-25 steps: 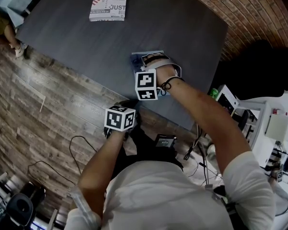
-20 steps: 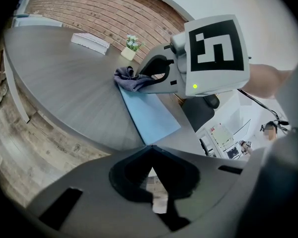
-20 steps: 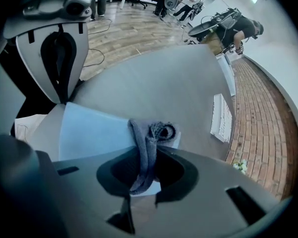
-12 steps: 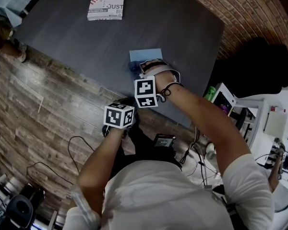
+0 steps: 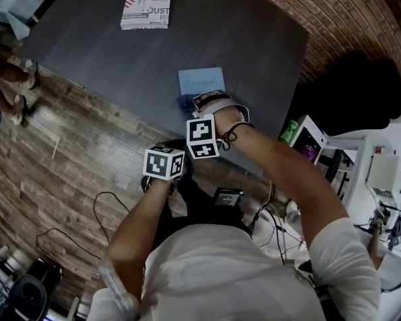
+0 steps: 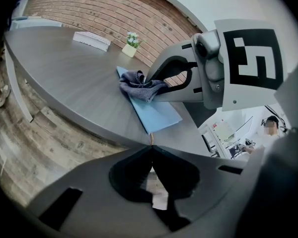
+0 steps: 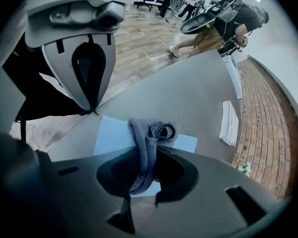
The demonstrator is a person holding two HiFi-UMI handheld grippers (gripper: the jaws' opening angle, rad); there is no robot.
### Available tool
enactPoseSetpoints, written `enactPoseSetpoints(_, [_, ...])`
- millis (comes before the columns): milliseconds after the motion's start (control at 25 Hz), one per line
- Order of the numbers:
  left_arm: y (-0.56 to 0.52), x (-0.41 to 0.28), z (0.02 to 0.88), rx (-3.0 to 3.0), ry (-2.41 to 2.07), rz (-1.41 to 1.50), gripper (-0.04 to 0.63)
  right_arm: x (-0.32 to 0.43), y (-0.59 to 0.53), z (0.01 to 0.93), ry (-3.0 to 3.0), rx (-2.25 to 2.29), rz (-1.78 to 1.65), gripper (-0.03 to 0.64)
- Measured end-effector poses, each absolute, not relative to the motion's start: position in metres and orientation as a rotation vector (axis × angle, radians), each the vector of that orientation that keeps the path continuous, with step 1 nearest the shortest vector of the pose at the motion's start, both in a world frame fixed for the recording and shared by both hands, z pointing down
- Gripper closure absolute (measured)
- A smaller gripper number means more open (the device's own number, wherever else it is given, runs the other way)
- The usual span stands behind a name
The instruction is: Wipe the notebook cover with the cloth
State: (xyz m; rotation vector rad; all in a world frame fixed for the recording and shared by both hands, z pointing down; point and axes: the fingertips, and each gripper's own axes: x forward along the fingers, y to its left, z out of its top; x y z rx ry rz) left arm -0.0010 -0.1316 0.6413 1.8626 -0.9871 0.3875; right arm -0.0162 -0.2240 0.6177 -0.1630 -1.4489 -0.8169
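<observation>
The right gripper [image 7: 139,176] is clamped on the grey cloth [image 7: 150,137], which rests bunched on the light-blue notebook [image 5: 203,81] at the centre of the head view, near the lower edge of the dark table [image 5: 113,52]. The left gripper [image 6: 150,151] has its jaws together on nothing, low in the frame and just off that edge.

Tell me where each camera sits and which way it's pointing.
Head view: on the person's head, looking steeply down at the table and notebook; both forearms show.
Left gripper view: on the left tongs, shut, facing the brick wall; shows the right tongs.
Right gripper view: on the right tongs, shut on the cloth, facing the wooden floor; shows the left tongs.
Shared: both gripper views see the cloth on the notebook.
</observation>
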Motion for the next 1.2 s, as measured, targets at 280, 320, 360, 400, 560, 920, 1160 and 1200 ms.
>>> enactPoseSetpoints(280, [-0.133, -0.002, 0.642, 1.868, -0.994, 0.381, 0.588, -0.012, -0.207, 0.616, -1.461, -0.174, -0.802, 0.531])
enactPoseSetpoints(320, [-0.132, -0.002, 0.642, 1.871, -0.994, 0.379, 0.587, -0.011, -0.204, 0.616, -1.462, -0.177, -0.801, 0.531])
enactPoseSetpoints(360, [-0.131, -0.002, 0.642, 1.874, -0.992, 0.378, 0.588, -0.01, -0.201, 0.616, -1.463, -0.181, -0.798, 0.531])
enactPoseSetpoints(400, [-0.13, -0.002, 0.641, 1.877, -0.99, 0.376, 0.587, -0.009, -0.198, 0.617, -1.464, -0.186, -0.795, 0.531])
enactPoseSetpoints(560, [-0.122, -0.004, 0.638, 1.879, -0.99, 0.368, 0.588, -0.004, -0.185, 0.616, -1.462, -0.208, -0.789, 0.531])
enactPoseSetpoints(920, [-0.105, -0.018, 0.635, 1.856, -1.013, 0.346, 0.588, 0.004, -0.165, 0.617, -1.463, -0.225, -0.769, 0.531])
enactPoseSetpoints(1160, [-0.1, -0.026, 0.63, 1.86, -1.027, 0.341, 0.588, 0.007, -0.148, 0.616, -1.465, -0.242, -0.74, 0.531])
enactPoseSetpoints(1200, [-0.099, -0.027, 0.629, 1.861, -1.027, 0.34, 0.588, 0.008, -0.145, 0.615, -1.465, -0.249, -0.734, 0.531])
